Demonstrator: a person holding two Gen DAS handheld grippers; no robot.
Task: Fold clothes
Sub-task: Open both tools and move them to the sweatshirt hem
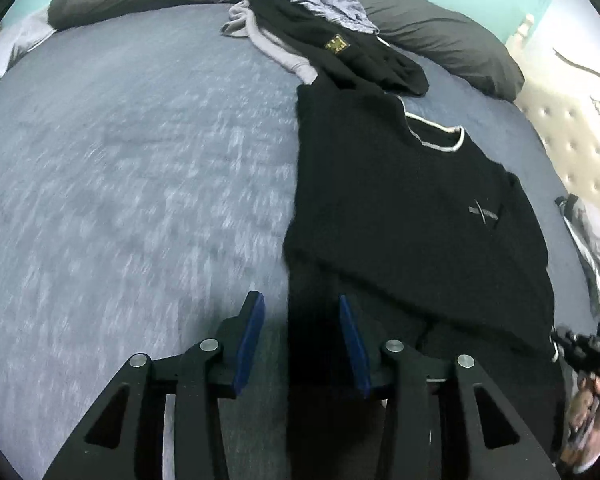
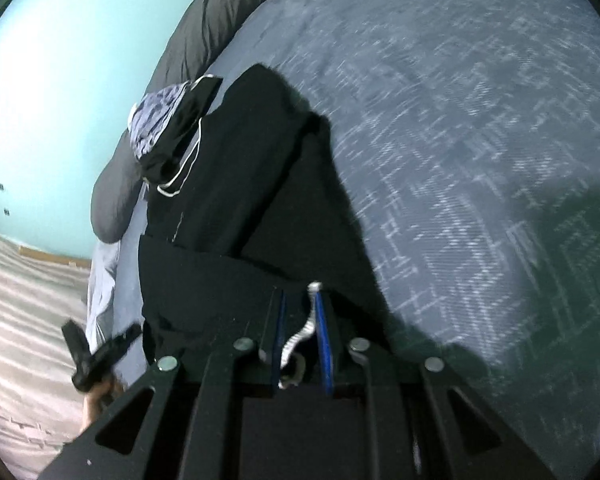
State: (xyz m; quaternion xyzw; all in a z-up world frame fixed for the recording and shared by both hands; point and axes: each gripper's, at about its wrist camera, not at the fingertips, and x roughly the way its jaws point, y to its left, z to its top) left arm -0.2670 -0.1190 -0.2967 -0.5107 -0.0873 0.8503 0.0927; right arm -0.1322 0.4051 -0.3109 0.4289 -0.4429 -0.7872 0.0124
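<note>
Two grippers are at work over a bed with a blue-grey bedspread [image 1: 120, 168]. A black sweater [image 1: 412, 208] with a thin white line round its neck lies flat on the bedspread, on the right side of the left wrist view. It has a small grey mark on the chest.

In that view the left gripper [image 1: 302, 312] has its blue pads [image 1: 250, 340] apart. The edge of the black sweater lies between them, but the pads are not pressing on it. So this gripper is open and holds nothing.

In the right wrist view the right gripper [image 2: 300, 308] has its blue pads nearly together. They pinch the black sweater's [image 2: 260, 184] cloth and its white trim [image 2: 304, 328], which sticks up between the fingers. The cloth runs away from this gripper in a long, dark shape across the bedspread [image 2: 460, 120].

Past the sweater, near the dark grey pillows [image 1: 440, 36], sits a pile of other clothes [image 1: 300, 24]. It has a blue-grey wrinkled top, a light grey piece, and a black piece with a small yellow tag.

At the right edge of the left wrist view, part of the other gripper and the person's hand [image 1: 592, 420] show. A padded white headboard [image 1: 572, 136] stands on that side. The wall [image 2: 60, 80] is pale green.
</note>
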